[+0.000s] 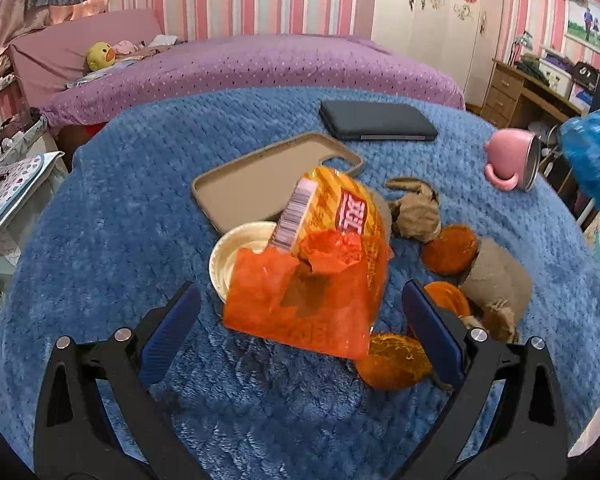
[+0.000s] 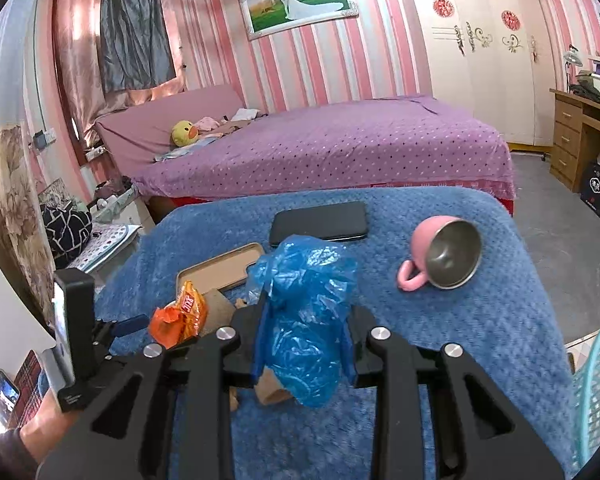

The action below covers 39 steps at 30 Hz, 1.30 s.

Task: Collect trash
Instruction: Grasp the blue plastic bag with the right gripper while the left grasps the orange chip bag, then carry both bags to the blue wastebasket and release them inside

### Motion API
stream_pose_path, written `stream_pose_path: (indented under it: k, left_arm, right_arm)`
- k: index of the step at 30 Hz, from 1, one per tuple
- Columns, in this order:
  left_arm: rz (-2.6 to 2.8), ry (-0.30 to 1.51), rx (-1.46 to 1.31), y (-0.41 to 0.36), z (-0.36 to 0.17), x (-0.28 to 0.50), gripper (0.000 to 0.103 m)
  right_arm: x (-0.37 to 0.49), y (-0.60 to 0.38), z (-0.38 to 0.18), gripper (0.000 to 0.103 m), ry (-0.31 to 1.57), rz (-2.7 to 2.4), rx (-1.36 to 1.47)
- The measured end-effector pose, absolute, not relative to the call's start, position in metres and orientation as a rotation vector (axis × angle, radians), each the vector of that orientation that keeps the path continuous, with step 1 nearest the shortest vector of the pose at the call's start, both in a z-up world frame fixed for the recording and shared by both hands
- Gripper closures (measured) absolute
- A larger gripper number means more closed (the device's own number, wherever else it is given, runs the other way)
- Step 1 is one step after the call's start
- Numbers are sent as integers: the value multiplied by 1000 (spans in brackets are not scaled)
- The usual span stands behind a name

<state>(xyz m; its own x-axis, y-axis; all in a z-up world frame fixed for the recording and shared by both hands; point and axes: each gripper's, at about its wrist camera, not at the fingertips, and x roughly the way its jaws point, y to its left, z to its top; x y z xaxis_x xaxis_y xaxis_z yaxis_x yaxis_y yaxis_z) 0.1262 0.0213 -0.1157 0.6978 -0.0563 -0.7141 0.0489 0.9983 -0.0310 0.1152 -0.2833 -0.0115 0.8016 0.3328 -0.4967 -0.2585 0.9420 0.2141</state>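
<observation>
Clamping my right tongs [image 2: 306,344] on a crumpled blue plastic bag [image 2: 306,312], I am holding it clear above the blue-blanketed tabletop [image 2: 480,320]. My left tongs [image 1: 300,320] are standing wide apart around the near end of the orange snack wrapper [image 1: 320,276], with neither pad pressing on it.

Taking that wrapper as the landmark: a cream round lid [image 1: 236,252] is lying partly under its left edge, a tan phone case [image 1: 260,184] is lying just behind it, and a black phone [image 1: 376,122] is lying further back. Orange peels [image 1: 452,248] and brown paper wads [image 1: 496,280] are scattered just to its right, with one peel touching its near right corner. A pink mug [image 1: 508,160] is lying on its side well off to the right.

As I am judging it, the collecting is only starting: one piece is in hand, while the wrapper, peels and paper wads are all waiting. A pale turquoise mesh basket [image 2: 596,384] is showing at the tabletop's right edge, likely the bin.
</observation>
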Motion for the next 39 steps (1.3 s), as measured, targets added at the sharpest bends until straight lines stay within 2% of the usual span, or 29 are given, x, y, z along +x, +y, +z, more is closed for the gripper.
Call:
stream_pose_path:
  k: [2,4,6,11,12,13,24,39]
  left_arm:
    - [-54,812,-15,22,-119,128,10]
    - [-55,837,-27,22,-123,131,26]
    - [-51,845,-33,24,-124,131,37]
    - [-60,834,-69,28,-116,127,48]
    - [-64,826,-76,29,-113,125,59]
    - [-72,823,-81,29,-110,123,82]
    - [-101,776,-122,38,-82,99,84]
    - [-122,621,-180,44,-32,72,84]
  right_arm:
    - [114,-289,-11,72,558,315,147]
    - [111,-294,-11,72,556,317,149]
    - [109,-296,-10,72,553,317,146]
    - [106,-301,-10,72,549,315,145]
    - [105,-302,-9,72,548,315,145]
    - [105,-301,-9,72,546,313,145]
    - [93,-304,-7,72,526,319,130]
    - [74,-313,4,74,473,334,124]
